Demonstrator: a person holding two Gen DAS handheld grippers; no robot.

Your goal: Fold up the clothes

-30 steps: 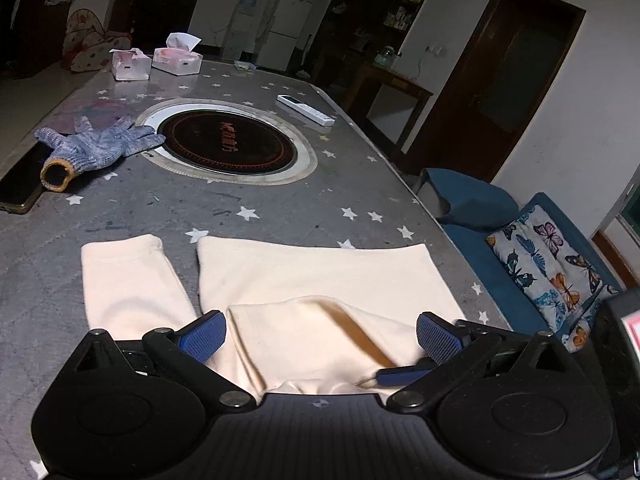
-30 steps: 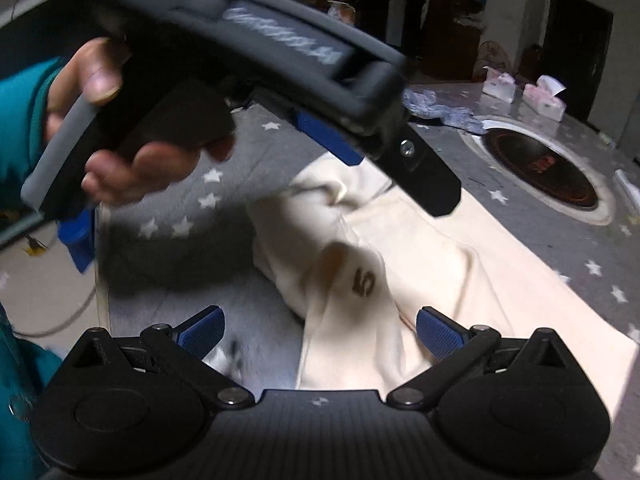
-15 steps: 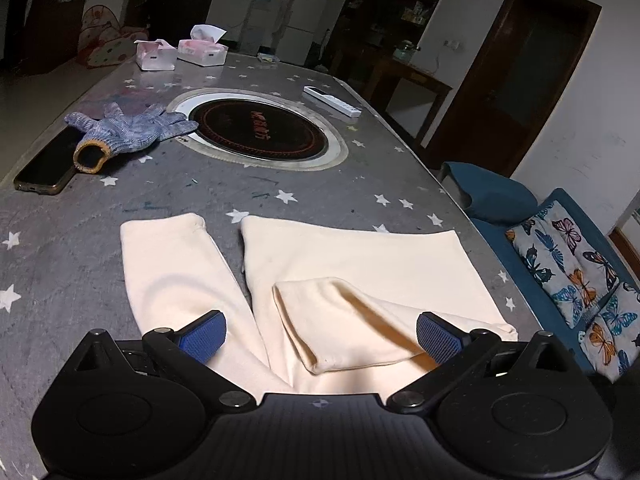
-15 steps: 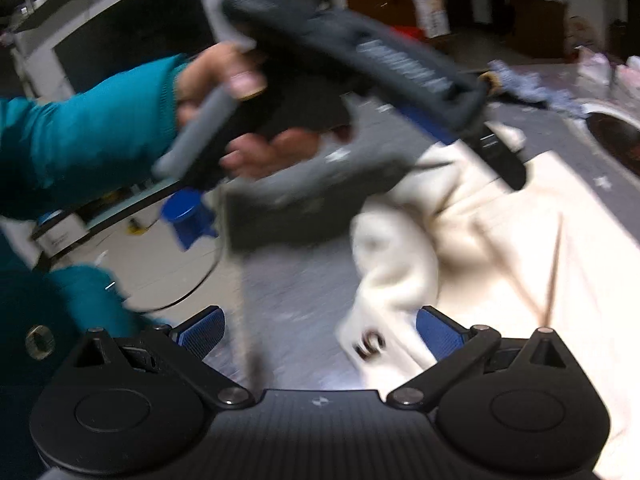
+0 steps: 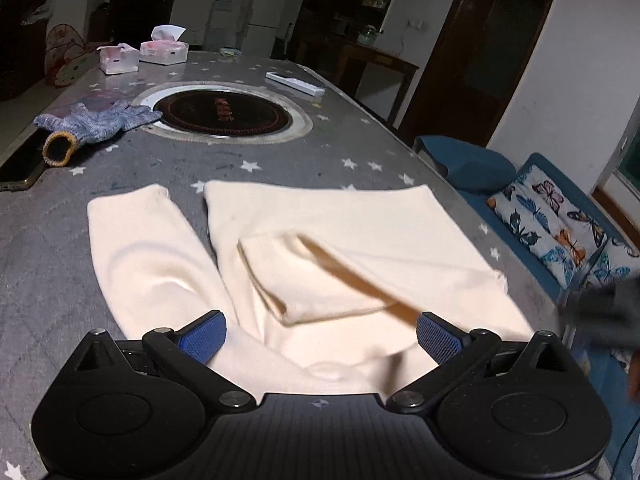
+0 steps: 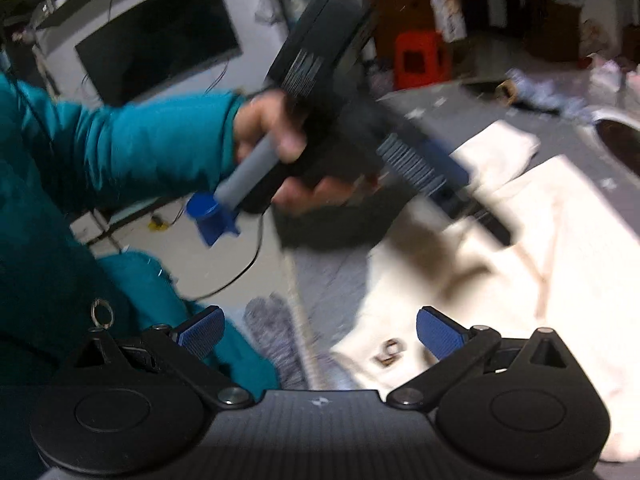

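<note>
A cream sweatshirt (image 5: 340, 240) lies flat on the grey star-patterned table (image 5: 280, 160). One sleeve (image 5: 152, 256) stretches out at the left; the other sleeve (image 5: 320, 276) is folded across the body. My left gripper (image 5: 320, 336) hovers open above the garment's near edge, nothing between its blue pads. In the right wrist view the sweatshirt (image 6: 540, 248) fills the right side, with a small printed mark (image 6: 388, 354) near the hem. My right gripper (image 6: 318, 334) is open and empty over the table's edge. A hand in a teal sleeve (image 6: 120, 152) holds the other gripper, blurred, above the cloth.
A round inset hotplate (image 5: 224, 114) sits mid-table, a blue knit glove (image 5: 96, 124) and a dark phone (image 5: 20, 168) at the left. Two tissue boxes (image 5: 164, 50) and a white remote (image 5: 296, 84) lie further back. A blue sofa with a butterfly cushion (image 5: 560, 224) flanks the right edge.
The left gripper has pulled back and risen, showing more of the flat garment. The right gripper has swung left and away toward the table's edge; both stay open.
</note>
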